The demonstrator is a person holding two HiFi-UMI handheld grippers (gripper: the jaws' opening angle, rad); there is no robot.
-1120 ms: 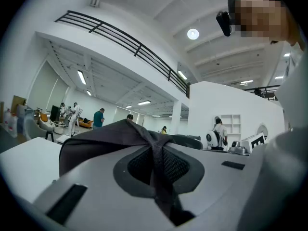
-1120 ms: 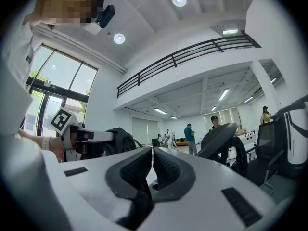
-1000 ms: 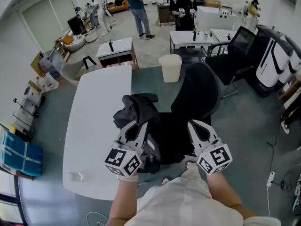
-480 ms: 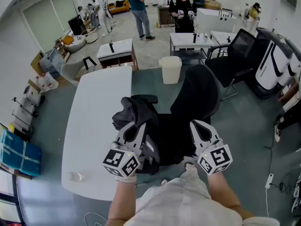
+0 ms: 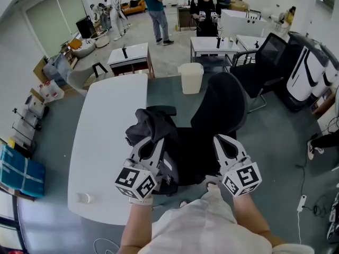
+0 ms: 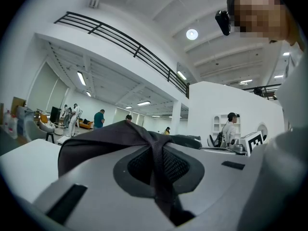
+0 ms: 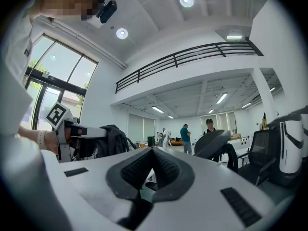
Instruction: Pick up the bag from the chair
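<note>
Foreground: left gripper [image 5: 154, 142] clamped on a strap [image 6: 157, 154] of the dark bag [image 5: 151, 123] | right gripper [image 5: 225, 140] alongside, jaws closed on nothing | Middle: bag bunched over the seat of the black chair [image 5: 222, 105], just beside the white table [image 5: 108, 126] | Background: white bin [image 5: 192, 76] behind the chair, people [image 5: 155, 9] standing far off.

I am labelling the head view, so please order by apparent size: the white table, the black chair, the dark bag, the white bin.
1. white table
2. black chair
3. dark bag, its edge blending into the chair seat
4. white bin, farther off, so perhaps only looking smallest
</note>
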